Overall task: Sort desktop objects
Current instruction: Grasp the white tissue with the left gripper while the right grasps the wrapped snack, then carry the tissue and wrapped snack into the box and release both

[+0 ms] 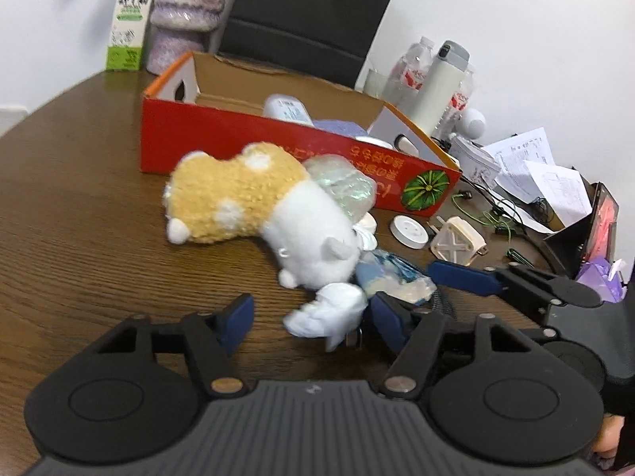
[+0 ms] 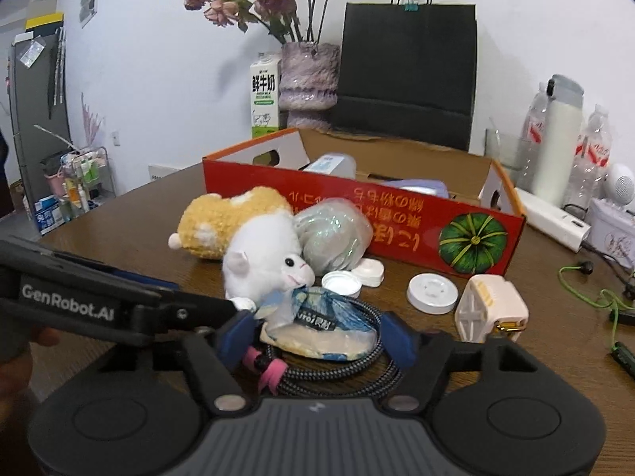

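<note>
Left gripper (image 1: 309, 317) is hovering low over the dark wood-grain table (image 1: 79, 238), jaws spread wide; a crumpled white tissue wad (image 1: 325, 313) is sitting between the blue pads, nearer the right one, and I can't tell if either pad is touching it. Open tabletop is running to the left of that gripper, out to the curved table edge.

Right gripper (image 2: 315, 337) is coming in from the right side, jaws wide, not clamping; its fingers are straddling a coiled black braided cable with pink tie (image 2: 341, 373) and a crinkly blue-and-clear plastic snack packet (image 2: 317, 325) lying on top of the coil.

Fuzzy orange-and-white plush hamster (image 1: 254, 214) is lying on its side just beyond both grippers, soft pile, rounded. A balled clear plastic bag (image 2: 333, 234) is wedged between the plush and the long red cardboard box with pumpkin print (image 2: 357, 214). The box is open-topped, already holding a white bottle and a lavender item.

Tight on the right: round white plastic disc (image 2: 432, 291), boxy cream plug adapter (image 2: 492, 309), small white cap (image 2: 341, 281), all near each other in front of the box. Green wires and loose papers are crowding the far right edge.
</note>
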`<state>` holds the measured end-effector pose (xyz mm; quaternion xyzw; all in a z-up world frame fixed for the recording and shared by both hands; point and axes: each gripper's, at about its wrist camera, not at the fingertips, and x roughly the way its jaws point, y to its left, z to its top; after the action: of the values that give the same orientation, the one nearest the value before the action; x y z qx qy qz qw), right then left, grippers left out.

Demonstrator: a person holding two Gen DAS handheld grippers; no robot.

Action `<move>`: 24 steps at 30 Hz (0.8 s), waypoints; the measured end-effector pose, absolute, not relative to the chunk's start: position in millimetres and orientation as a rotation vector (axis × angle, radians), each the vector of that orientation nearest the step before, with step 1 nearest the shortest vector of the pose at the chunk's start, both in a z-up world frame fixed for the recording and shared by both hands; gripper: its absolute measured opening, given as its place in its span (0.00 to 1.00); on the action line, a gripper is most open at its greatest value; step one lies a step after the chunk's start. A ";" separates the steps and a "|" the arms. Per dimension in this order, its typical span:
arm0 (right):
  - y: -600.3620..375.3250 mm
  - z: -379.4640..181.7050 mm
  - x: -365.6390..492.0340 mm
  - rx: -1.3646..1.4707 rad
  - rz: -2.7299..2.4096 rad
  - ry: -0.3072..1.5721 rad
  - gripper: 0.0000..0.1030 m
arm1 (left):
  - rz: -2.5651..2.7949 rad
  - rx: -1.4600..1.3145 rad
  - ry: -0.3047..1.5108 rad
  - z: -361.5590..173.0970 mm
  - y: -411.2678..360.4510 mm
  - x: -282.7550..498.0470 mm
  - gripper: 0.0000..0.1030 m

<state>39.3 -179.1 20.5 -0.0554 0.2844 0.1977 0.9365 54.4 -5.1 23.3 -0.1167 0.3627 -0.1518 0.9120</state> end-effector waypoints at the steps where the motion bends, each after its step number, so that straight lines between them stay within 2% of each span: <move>1: -178.2 19.4 40.4 -0.121 0.407 0.582 0.59 | -0.315 -0.246 0.752 22.4 -5.8 55.7 0.57; 3: -176.6 18.6 41.8 -0.140 0.412 0.576 0.58 | -0.318 -0.247 0.757 20.7 -7.2 57.2 0.41; 4: -175.6 18.1 42.7 -0.147 0.422 0.577 0.57 | -0.326 -0.256 0.762 20.0 -6.7 57.5 0.36; 5: -174.0 17.4 43.3 -0.154 0.426 0.576 0.56 | -0.336 -0.267 0.768 19.0 -5.9 57.8 0.25; 6: -171.8 16.9 43.3 -0.170 0.432 0.571 0.56 | -0.341 -0.279 0.775 17.8 -4.8 58.4 0.23; 10: -166.5 16.4 43.9 -0.199 0.445 0.563 0.49 | -0.321 -0.289 0.765 17.3 -2.5 56.8 0.21; 11: -166.0 16.5 43.8 -0.203 0.451 0.559 0.30 | -0.316 -0.294 0.764 17.7 -1.8 56.5 0.21; 12: -165.7 16.8 43.6 -0.199 0.467 0.561 0.20 | -0.312 -0.300 0.762 18.0 -0.5 55.9 0.20; 13: -165.4 17.0 43.4 -0.197 0.472 0.565 0.14 | -0.306 -0.304 0.758 18.8 0.8 55.4 0.20; 19: -173.1 19.4 42.2 -0.149 0.459 0.561 0.07 | -0.285 -0.316 0.734 23.6 5.0 53.4 0.19; 24: -184.4 30.8 34.4 -0.068 0.428 0.511 0.04 | -0.266 -0.320 0.705 33.9 6.4 46.9 0.19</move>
<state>34.4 -184.4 30.8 -0.0336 0.2508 0.2099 0.9444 46.9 6.4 33.9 -0.1557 0.3426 -0.1293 0.9174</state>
